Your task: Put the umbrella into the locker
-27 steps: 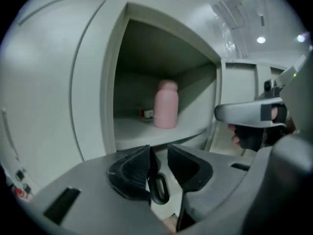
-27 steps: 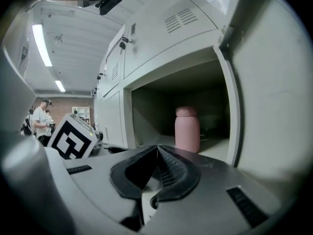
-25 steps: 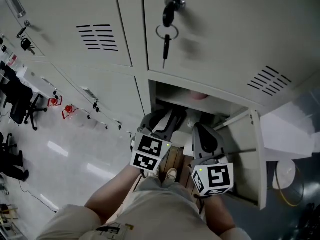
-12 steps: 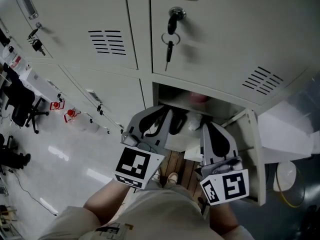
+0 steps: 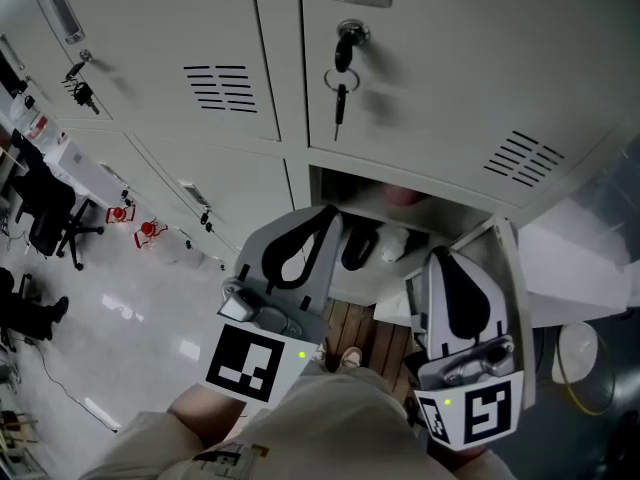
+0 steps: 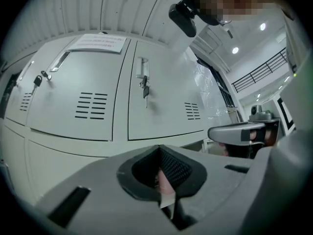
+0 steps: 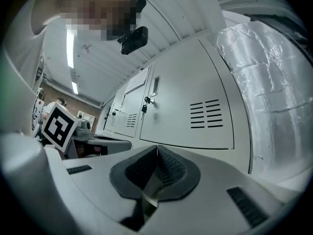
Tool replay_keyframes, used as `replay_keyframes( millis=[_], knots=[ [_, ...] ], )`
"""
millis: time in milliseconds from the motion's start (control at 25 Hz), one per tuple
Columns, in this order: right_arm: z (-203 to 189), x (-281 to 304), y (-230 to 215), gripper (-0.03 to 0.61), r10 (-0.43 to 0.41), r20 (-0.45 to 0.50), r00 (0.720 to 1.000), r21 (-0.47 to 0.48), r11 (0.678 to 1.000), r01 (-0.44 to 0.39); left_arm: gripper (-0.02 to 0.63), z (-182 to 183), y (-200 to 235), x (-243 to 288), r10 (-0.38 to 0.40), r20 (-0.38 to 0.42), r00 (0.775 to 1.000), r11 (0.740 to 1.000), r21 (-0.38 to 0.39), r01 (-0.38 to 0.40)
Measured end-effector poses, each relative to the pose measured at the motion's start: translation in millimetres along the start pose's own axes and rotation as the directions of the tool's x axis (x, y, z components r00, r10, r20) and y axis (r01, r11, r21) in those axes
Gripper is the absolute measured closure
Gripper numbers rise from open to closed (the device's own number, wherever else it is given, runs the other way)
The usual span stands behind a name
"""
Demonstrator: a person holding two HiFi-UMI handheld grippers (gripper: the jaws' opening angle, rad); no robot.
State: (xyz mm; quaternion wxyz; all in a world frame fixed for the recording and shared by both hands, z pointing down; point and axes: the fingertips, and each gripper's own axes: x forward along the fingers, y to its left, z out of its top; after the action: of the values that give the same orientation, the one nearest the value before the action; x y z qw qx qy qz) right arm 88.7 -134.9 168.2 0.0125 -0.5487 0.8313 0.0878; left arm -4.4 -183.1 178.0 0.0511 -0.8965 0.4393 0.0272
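No brand or print can be read: the paper sheet (image 6: 100, 42) on the locker bank far above the open compartment (image 5: 345, 190) carries lettering too small to make out, and the two marker cubes (image 5: 250, 363) (image 5: 478, 415) show only black-and-white squares. Directly above the compartment, one key (image 5: 346, 34) sits in a door lock with a ring and a second key (image 5: 337, 103) hanging from it. Three louvre groups show on the doors above and left of the compartment. Inside it lie a pink shape (image 5: 400, 196), a dark shape (image 5: 358, 248) and a white shape (image 5: 396, 243); which of these is the umbrella I cannot tell. The left gripper (image 5: 330, 215) and right gripper (image 5: 440, 260) hang just in front of the compartment, each with its jaws pressed together and nothing held. The compartment's door (image 5: 508, 298) stands open at its right, beside the right gripper. Below the compartment are wooden slats (image 5: 375, 328) and a shoe (image 5: 346, 356). Well to its left stand an office chair (image 5: 45, 213) and two red items (image 5: 140, 230); to its right is plastic wrapping (image 7: 264, 82).
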Motion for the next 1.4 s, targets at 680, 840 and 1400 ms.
replay_keyframes(
  millis=[680, 840, 1400],
  knots=[
    [-51, -8, 6, 0.571, 0.003, -0.056, 0.998, 0.013, 1.000, -0.003, 0.606, -47, -4, -16, 0.002, -0.026, 1.000, 0.997, 0.076, 0.000],
    [-68, -8, 9, 0.571, 0.006, -0.089, 0.996, 0.031, 1.000, -0.003, 0.606, -62, -5, -15, -0.010, -0.049, 0.999, 0.997, 0.081, 0.014],
    [-85, -5, 15, 0.571, 0.036, -0.126, 0.991, 0.049, 0.998, -0.031, 0.606, -80, -2, -14, -0.010, -0.082, 0.997, 0.997, 0.070, 0.016]
  ],
)
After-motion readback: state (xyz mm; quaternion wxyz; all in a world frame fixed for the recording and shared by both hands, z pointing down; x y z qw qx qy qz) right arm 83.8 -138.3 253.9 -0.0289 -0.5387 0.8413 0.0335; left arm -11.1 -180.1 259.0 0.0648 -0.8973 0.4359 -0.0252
